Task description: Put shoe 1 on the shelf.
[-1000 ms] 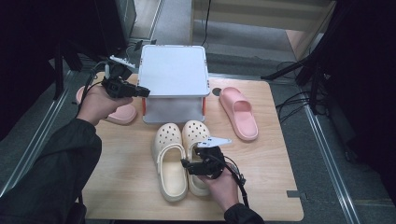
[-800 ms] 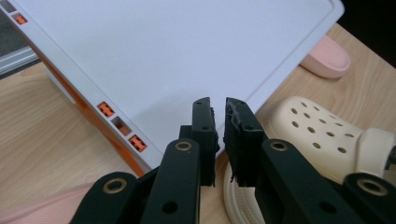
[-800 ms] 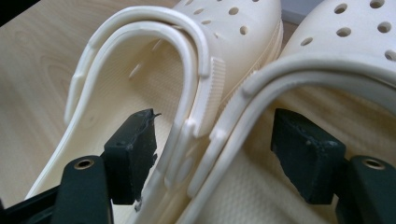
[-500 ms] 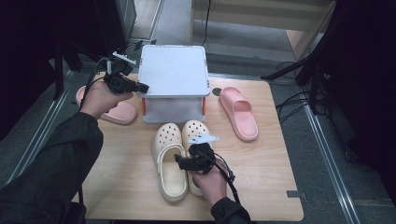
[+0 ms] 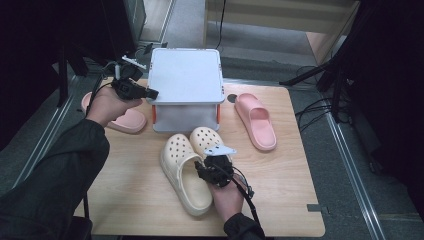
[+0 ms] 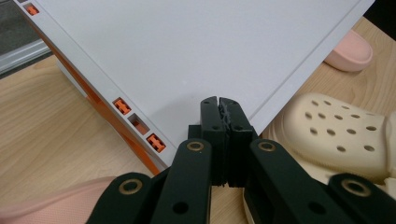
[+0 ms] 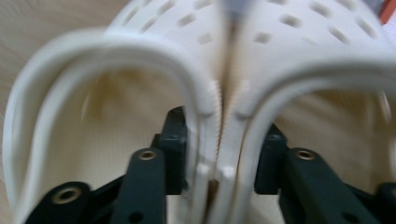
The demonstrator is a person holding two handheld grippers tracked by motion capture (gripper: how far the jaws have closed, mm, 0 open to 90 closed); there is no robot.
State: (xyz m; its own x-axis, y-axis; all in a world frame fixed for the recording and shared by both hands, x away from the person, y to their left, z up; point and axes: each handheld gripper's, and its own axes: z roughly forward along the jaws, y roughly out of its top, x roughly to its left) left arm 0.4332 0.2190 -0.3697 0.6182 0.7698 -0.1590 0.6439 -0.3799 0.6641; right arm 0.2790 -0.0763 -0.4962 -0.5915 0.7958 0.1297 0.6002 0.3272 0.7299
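Right gripper [image 5: 209,169], lower centre of high view: jaws just closing, one inside each clog, pinching adjoining walls of both clogs [image 5: 186,172] together. Clogs on bench [image 5: 280,195], below shelf [image 5: 186,75]. Left gripper [image 5: 150,93], upper left: jaws pressed together, empty, over shelf corner.

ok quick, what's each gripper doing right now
left gripper: shut, empty, over the white box lid.
right gripper: just closing, pinching both cream clogs' inner walls together.

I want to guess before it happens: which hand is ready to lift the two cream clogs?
Right. Its tool has just been closing, one jaw inside each cream perforated foam clog, squeezing their inner walls together. The left tool is shut, empty, up by the grey shelf.
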